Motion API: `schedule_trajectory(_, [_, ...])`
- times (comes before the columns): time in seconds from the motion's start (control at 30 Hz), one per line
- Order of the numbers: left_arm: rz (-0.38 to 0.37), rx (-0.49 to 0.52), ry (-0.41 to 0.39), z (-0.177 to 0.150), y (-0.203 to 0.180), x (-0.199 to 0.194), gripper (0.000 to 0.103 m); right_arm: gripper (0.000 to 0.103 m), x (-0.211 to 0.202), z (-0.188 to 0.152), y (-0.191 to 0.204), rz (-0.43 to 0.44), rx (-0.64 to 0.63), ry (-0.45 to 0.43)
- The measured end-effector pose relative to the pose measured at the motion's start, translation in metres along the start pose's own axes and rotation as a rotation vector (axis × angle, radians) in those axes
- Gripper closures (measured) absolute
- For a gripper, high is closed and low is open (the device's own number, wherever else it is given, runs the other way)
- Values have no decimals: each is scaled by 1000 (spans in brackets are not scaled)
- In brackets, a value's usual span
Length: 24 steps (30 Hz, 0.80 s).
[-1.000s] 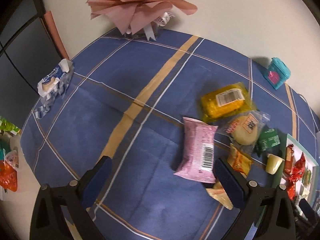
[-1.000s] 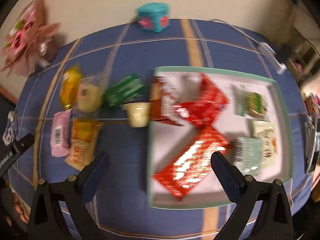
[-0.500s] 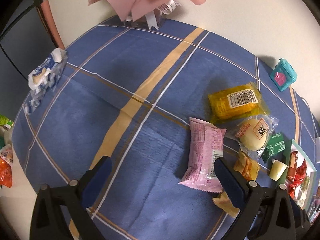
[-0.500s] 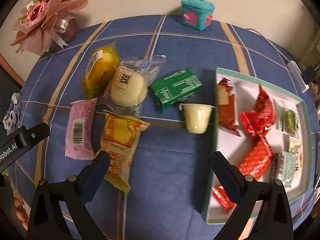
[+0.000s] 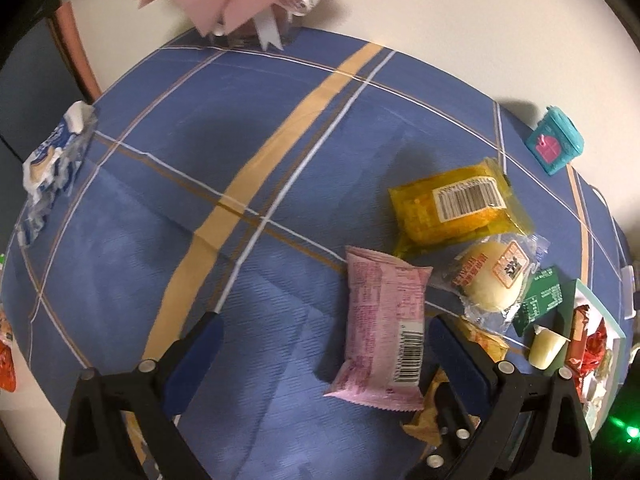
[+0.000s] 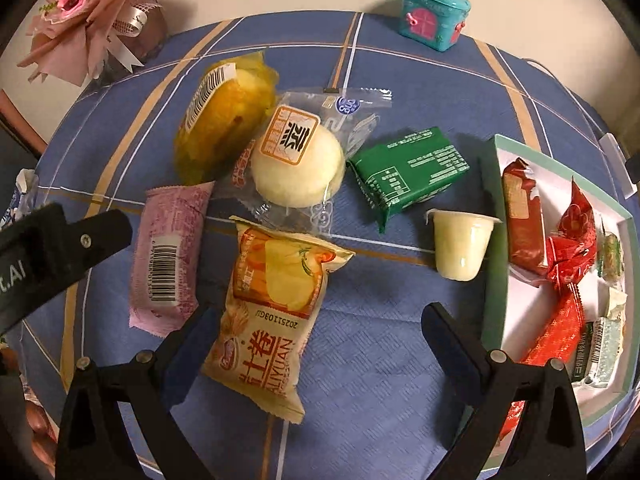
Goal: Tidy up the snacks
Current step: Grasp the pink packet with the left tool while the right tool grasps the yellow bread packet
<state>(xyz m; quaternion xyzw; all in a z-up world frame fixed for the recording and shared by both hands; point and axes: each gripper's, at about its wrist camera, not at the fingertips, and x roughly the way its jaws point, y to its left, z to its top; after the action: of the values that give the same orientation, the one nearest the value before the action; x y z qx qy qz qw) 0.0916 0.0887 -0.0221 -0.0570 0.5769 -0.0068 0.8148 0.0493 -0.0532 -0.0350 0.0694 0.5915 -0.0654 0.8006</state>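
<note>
Right hand-held gripper point(image 6: 316, 340) hung over the loose snacks on the counter point(image 6: 376, 360), which carried a blue plaid cloth. Jaws stood wide apart, empty, touching nothing.

The orange-and-cream crinkled foil snack pouch point(image 6: 272, 312) lay directly ahead of it and slightly left of centre, its near end between the two fingers. Long axis ran roughly fore-and-aft, nearly in line with the fingers, tilted a little so the far end leaned right. Judgement: a grip across the narrow width needs little or no wrist turn.

The white tray with pale green rim point(image 6: 494, 184) sat to the right of this gripper, already holding red-wrapped and small green-wrapped items. Still outside it:
- pouch
- pale yellow plastic jelly cup point(image 6: 460, 244), on its side just beside the tray's rim
- green foil packet point(image 6: 408, 168)
- round cream bun in clear wrapper point(image 6: 298, 164)
- yellow wrapped cake point(image 6: 224, 116)
- pink crinkled packet with barcode point(image 6: 168, 252)

Left hand-held gripper point(image 5: 324, 356) also stood wide open and empty. The pink packet lay between its fingers, nearer the right one, long axis fore-and-aft.

Judgement: right hand nearer the pouch and tray; left nearer the pink packet. Task partly done.
</note>
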Motion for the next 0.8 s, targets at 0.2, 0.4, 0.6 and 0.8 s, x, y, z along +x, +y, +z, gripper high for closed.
schedule_trajectory(0.2, [-33, 38, 7, 0, -14, 10, 0, 2, 11, 2, -9, -18, 20, 22])
schedule_trajectory(0.4, [-30, 81, 9, -2, -24, 16, 0, 2, 11, 3, -23, -47, 33, 21])
schedule_trajectory(0.6, [-12, 119, 7, -3, -30, 19, 0, 3, 11, -1, -28, -68, 29, 11])
schedule_trajectory(0.8, [-17, 118, 19, -4, -30, 24, 23, 29, 4, -13, -30, -20, 9, 0])
